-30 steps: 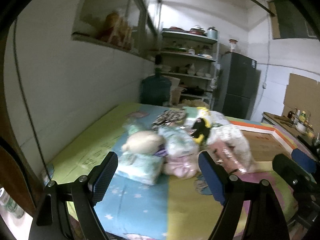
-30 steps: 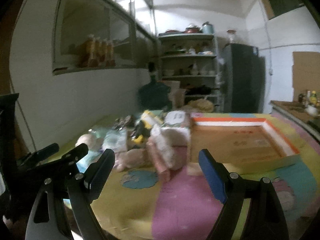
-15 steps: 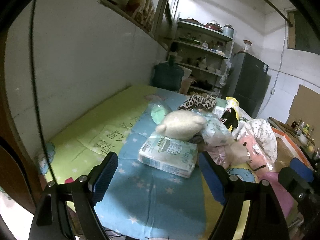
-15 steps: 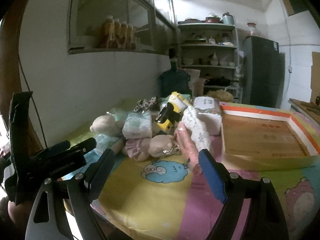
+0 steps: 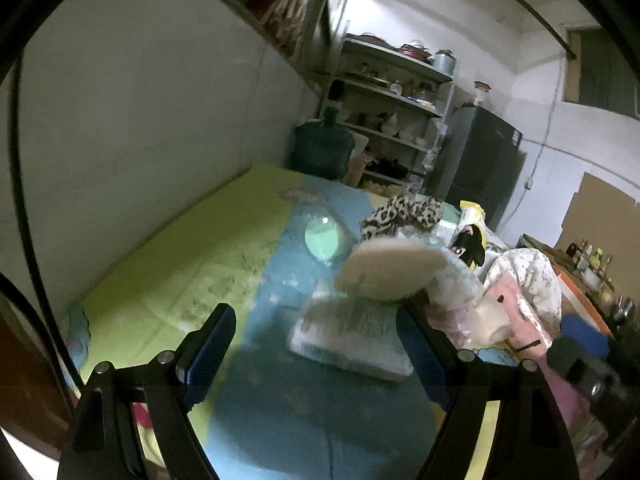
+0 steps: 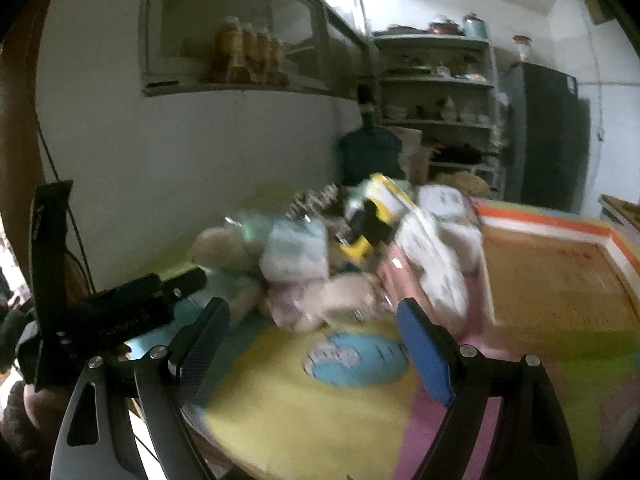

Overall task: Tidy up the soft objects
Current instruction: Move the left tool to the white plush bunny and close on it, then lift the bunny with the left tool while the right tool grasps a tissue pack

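A pile of soft things lies on the colourful table cover (image 5: 192, 272). In the left wrist view a tissue pack (image 5: 352, 332) lies nearest, with a cream plush (image 5: 388, 272) on top, a leopard-print cloth (image 5: 404, 212) behind and a pink packet (image 5: 516, 312) to the right. My left gripper (image 5: 320, 356) is open and empty, just short of the tissue pack. In the right wrist view the same pile (image 6: 340, 256) sits ahead, blurred. My right gripper (image 6: 316, 352) is open and empty, a little short of it.
A shallow cardboard box with an orange and white rim (image 6: 560, 272) lies right of the pile. A white wall (image 5: 140, 120) runs along the table's left. A water jug (image 5: 320, 148), shelves (image 5: 392, 92) and a dark fridge (image 5: 484, 160) stand behind.
My left gripper has moved closer to the tissue pack and the plush. My right gripper has moved closer to the pile. Both stay open.
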The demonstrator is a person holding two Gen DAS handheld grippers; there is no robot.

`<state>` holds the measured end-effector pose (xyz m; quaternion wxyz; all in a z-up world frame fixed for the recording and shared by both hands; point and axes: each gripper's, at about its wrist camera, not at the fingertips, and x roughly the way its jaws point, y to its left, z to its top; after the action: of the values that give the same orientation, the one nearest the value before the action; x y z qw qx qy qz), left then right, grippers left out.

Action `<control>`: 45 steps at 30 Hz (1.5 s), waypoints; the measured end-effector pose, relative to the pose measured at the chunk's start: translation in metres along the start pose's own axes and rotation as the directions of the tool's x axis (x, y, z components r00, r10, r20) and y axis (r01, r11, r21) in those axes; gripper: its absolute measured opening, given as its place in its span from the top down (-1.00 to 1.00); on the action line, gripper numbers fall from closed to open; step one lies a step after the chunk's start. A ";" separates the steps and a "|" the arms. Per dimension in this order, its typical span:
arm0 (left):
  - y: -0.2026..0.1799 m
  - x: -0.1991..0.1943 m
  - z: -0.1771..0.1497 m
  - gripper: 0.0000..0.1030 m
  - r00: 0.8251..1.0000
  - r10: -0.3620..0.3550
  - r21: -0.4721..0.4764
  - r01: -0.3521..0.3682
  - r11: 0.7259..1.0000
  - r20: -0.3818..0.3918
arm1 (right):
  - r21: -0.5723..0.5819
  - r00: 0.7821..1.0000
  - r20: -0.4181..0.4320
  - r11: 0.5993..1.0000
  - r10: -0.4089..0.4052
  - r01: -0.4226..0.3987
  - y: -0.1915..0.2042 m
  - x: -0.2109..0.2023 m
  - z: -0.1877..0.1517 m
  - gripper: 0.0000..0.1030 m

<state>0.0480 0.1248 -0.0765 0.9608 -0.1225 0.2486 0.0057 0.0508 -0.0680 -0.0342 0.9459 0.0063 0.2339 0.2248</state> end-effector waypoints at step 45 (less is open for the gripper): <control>0.007 0.011 0.038 0.13 0.982 -0.159 0.144 0.144 0.979 0.102 | 0.026 0.970 -0.223 0.995 0.095 -0.091 -0.001 0.118 0.037 -0.68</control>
<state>0.0758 0.1406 -0.0513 0.9771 -0.0747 0.1834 -0.0776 0.1614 -0.0149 -0.0534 0.9018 -0.0008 0.3402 0.2665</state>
